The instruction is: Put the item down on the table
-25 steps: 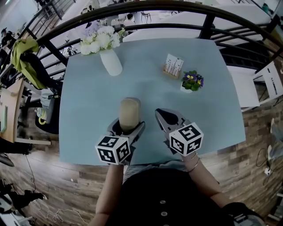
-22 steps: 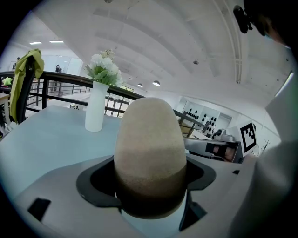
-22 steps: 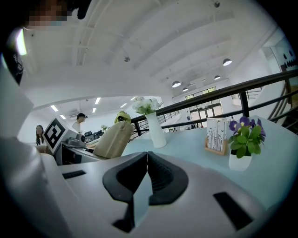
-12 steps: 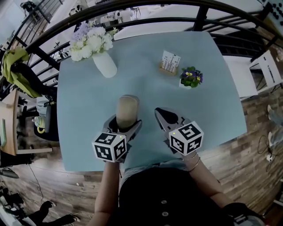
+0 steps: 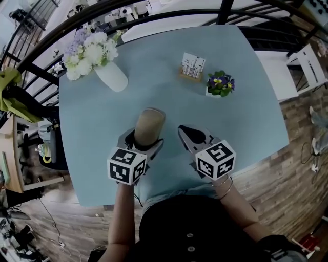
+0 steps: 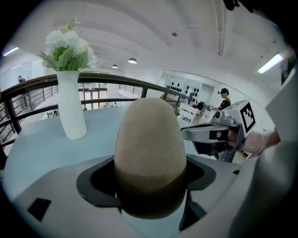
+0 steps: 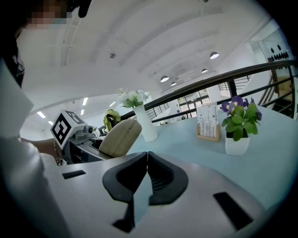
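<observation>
Left hand-held gripper (image 6: 150,188): still pinching the tan rounded item (image 5: 148,124) by its lower end.
Item: leans a little more to the right than a second ago, but sits in the same spot over the near tabletop (image 5: 97,133).
Contact: I cannot tell whether its base touches.
Right hand-held gripper (image 7: 146,163): pressed together, empty, just beside.
Meaning: set-down unfinished, I judge, as I have not let go.

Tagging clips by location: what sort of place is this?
Probably a café-style seating area on an upper floor. A table carries a flower vase and a card stand, and it sits against a curved railing.
</observation>
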### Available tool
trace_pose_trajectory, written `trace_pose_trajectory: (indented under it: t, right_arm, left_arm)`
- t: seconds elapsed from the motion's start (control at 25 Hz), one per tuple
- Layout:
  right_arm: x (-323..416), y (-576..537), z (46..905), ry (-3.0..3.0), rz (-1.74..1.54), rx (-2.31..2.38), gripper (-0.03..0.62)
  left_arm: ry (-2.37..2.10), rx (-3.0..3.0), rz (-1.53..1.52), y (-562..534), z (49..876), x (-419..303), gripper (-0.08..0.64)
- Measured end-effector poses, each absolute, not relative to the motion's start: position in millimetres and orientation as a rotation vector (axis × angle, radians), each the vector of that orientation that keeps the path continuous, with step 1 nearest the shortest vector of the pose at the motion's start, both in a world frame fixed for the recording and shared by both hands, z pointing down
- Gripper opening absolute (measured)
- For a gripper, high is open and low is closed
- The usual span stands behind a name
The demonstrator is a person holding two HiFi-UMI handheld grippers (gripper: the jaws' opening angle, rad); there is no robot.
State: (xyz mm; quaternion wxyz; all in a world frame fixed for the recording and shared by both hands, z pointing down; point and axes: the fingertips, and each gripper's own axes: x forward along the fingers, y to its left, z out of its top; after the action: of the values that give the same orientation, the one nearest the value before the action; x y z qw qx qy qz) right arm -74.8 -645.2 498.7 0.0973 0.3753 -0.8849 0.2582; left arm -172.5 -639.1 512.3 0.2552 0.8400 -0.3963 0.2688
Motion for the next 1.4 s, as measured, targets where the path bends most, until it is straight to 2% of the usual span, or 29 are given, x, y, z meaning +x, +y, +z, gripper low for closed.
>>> trace_pose_trajectory:
  t: [0.72, 1.0, 1.4]
  right_arm:
    - [-47.6, -655.3, 542.7, -2.5, 0.916, 1.259, 0.008]
    - [-38.5, -656.6, 556.7, -2.453, 0.915, 1.278, 0.008]
    - [-23.7, -649.8, 565.8, -2.408, 0.937, 1.335, 0.008]
  left_arm:
    - [-0.797, 2.293, 1.038, -672.8, 584.7, -155.6, 0.397]
    - [-0.682, 2.378, 1.332, -681.5, 610.6, -148.8, 0.397]
    - [-0.5, 2.429, 1.536, -694.0, 623.0, -137.6, 0.397]
